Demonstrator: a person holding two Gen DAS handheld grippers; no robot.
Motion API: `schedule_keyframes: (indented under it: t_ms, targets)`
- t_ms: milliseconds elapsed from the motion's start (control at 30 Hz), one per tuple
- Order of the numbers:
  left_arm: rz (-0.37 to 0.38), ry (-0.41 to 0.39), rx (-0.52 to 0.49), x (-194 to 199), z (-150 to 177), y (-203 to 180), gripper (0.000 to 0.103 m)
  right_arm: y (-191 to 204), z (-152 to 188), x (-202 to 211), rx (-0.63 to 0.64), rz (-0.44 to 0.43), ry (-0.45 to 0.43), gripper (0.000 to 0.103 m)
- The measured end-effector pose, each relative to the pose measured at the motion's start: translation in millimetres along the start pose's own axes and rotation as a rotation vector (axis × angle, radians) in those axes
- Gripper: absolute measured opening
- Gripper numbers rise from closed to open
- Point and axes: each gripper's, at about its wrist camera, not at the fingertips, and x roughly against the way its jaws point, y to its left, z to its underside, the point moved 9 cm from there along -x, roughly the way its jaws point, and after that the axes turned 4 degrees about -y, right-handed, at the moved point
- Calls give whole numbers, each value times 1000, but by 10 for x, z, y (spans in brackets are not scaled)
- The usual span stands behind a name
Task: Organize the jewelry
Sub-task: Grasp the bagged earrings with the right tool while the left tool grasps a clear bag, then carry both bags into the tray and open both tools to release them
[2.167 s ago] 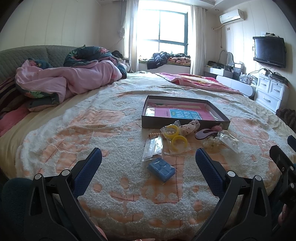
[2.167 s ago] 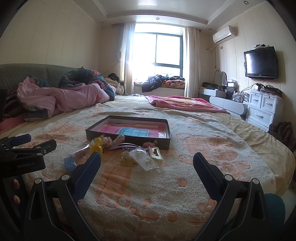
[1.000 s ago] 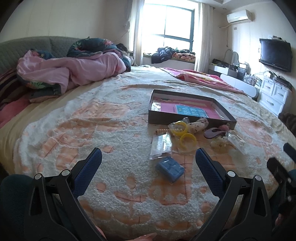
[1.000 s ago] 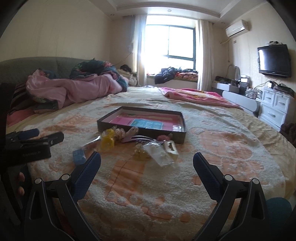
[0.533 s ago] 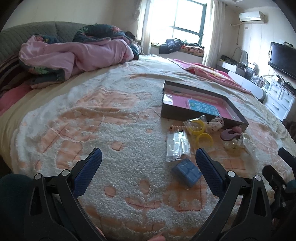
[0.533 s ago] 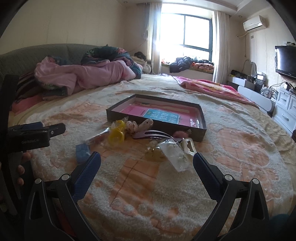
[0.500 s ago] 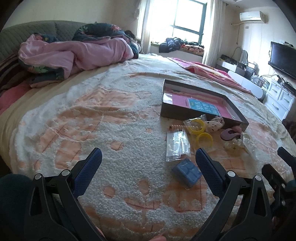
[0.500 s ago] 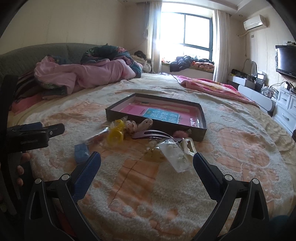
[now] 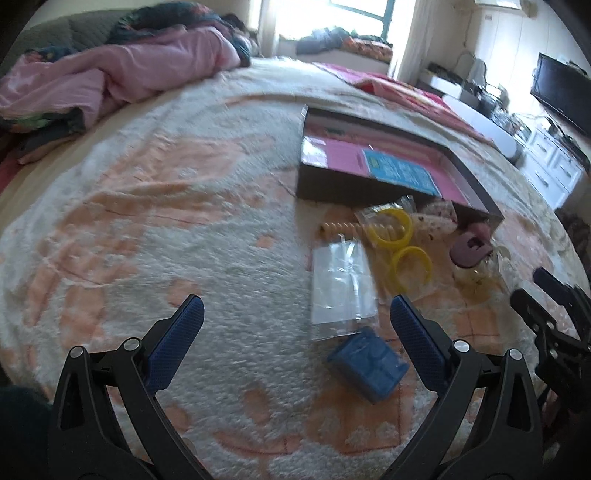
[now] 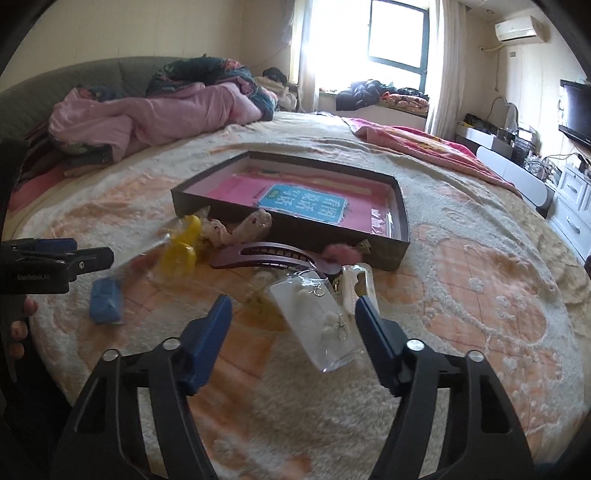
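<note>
Black hand-held gripper (image 9: 295, 321) — blue pads (image 9: 173, 347).

Daylit bedroom seen through strong fisheye curvature with black corners, overexposed glare at the window (image 10: 397, 35) behind, soft shadows on the bedspread (image 9: 147, 221), slight motion blur throughout, especially leftward.

Jewelry pieces lie scattered before a shallow dark tray (image 10: 400, 206) on the fleecy bedspread.
I see two yellow bangles (image 9: 410, 264) beside a clear flat packet (image 9: 341, 288), a blue ridged case (image 9: 367, 363) nearest me, a maroon hair clip (image 10: 266, 254) lying flat, and a clear bag of earrings (image 10: 317, 317); the tray holds a pink sheet with a blue label.
</note>
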Motion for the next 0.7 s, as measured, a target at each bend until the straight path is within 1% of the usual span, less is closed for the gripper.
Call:
schedule_keyframes:
  t_ms: [67,133,167,233,300,367,400,433,467,500,533,600,667,700]
  targets:
    - [3,22,-16,-73,15,-39,88,-4,-13,-70,23,4,10,54]
    - [18,44,-32,-129,34,-91,80,-19,-15,-154,44,11,25,47]
    - [22,52,-35,-148,43,-103,78,-30,-15,-185,52,15,30,46]
    - [29,68,-44,-190,56,-133,70,-37,-27,-239,75,26,27,42]
    - [29,72,-44,-219,49,-134,67,-38,-56,-268,91,30,17,39]
    - [37,79,-47,-249,36,-140,61,-45,-64,-281,95,27,13,35]
    - [36,82,-48,-263,28,-139,56,-48,-56,-277,95,27,12,34]
    - [52,90,-44,-280,28,-153,47,-60,-48,-276,91,26,15,32]
    - [71,95,-41,-291,26,-177,42,-63,-51,-270,85,21,16,32]
    - [87,101,-38,-301,26,-193,34,-86,-46,-256,77,19,15,32]
    - [83,104,-49,-315,32,-201,31,-102,-45,-245,69,16,14,32]
    - [77,101,-66,-311,36,-208,31,-137,-44,-213,47,11,12,32]
    - [102,95,-56,-277,24,-207,30,-170,-45,-167,21,-2,6,32]
    - [101,90,-53,-262,13,-197,30,-187,-49,-146,9,-8,4,32]
